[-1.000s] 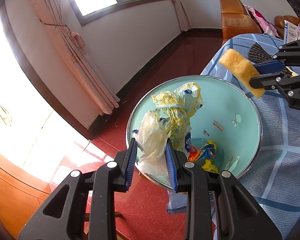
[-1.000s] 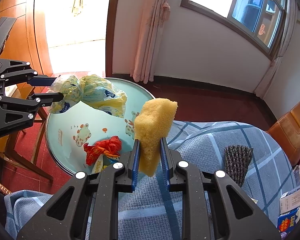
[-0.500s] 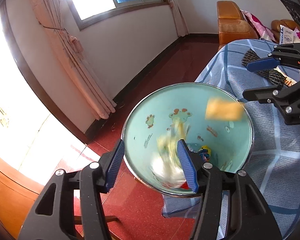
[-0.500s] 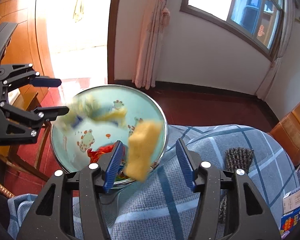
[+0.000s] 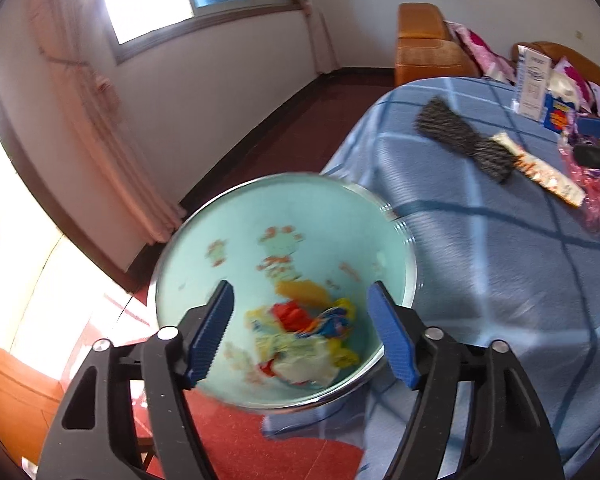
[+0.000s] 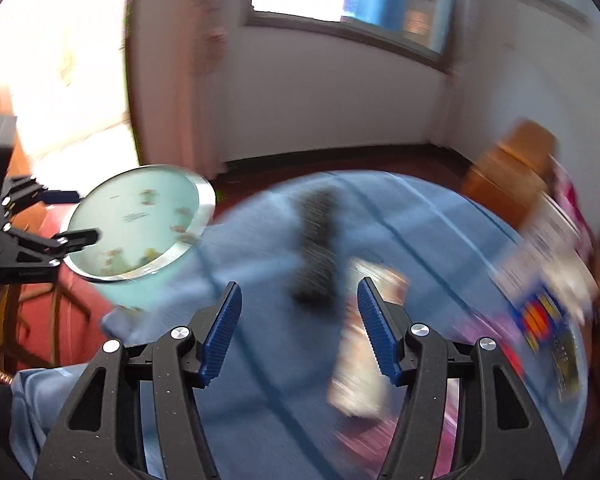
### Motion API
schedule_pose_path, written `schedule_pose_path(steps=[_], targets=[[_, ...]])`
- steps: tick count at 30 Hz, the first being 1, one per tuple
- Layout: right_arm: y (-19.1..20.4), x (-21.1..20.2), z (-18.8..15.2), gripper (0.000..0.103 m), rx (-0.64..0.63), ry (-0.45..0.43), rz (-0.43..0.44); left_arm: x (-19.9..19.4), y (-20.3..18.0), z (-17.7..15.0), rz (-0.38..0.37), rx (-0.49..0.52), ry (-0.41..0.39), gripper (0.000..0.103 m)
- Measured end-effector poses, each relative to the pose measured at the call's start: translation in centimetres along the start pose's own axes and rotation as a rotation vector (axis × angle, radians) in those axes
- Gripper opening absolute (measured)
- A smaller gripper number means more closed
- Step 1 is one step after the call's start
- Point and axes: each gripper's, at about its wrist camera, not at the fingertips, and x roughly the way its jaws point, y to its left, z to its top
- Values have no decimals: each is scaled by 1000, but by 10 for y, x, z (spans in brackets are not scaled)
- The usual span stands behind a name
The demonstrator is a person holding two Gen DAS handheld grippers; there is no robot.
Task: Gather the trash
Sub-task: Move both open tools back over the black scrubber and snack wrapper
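Trash [image 5: 304, 336] between left gripper's [image 5: 302, 336] fingers [image 5: 214, 336]

A tabletop covered by a light blue cloth with a darker blue checked pattern [image 5: 480, 240] carries a dark grey woven scouring pad [image 5: 464, 140] near its far side, with a long white printed wrapper [image 5: 540, 168] just beside it. Toward the far right edge lie a crinkled pink plastic bag [image 5: 598, 196], a white printed carton [image 5: 534, 80] and a small blue and yellow box [image 5: 560, 114]. The cloth hangs over the tabletop's edge, next to the red floor [image 5: 268, 452].
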Motion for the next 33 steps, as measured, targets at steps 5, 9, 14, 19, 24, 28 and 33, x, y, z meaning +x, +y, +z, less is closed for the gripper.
schedule_pose_path(steps=[5, 9, 14, 19, 24, 28, 33], targets=[[-79, -40, -42, 69, 217, -36, -134, 1, -36, 26, -31, 25, -44, 77], [-121, -65, -75, 70, 337, -54, -205, 5, -71, 53, -58, 35, -71, 83], [-145, -85, -107, 72, 411, -65, -239, 25, -114, 70, -32, 94, -60, 84], [-153, -89, -127, 75, 446, -60, -257, 53, -146, 87, -22, 89, -17, 84], [-167, -87, -140, 78, 501, -55, -280, 49, -182, 102, -102, 94, -33, 87], [-175, -86, -146, 79, 532, -56, -293, 29, -184, 102, -131, 111, -76, 92], [-180, -84, -152, 79, 561, -58, -311, 22, -148, 99, -38, 112, -115, 93]])
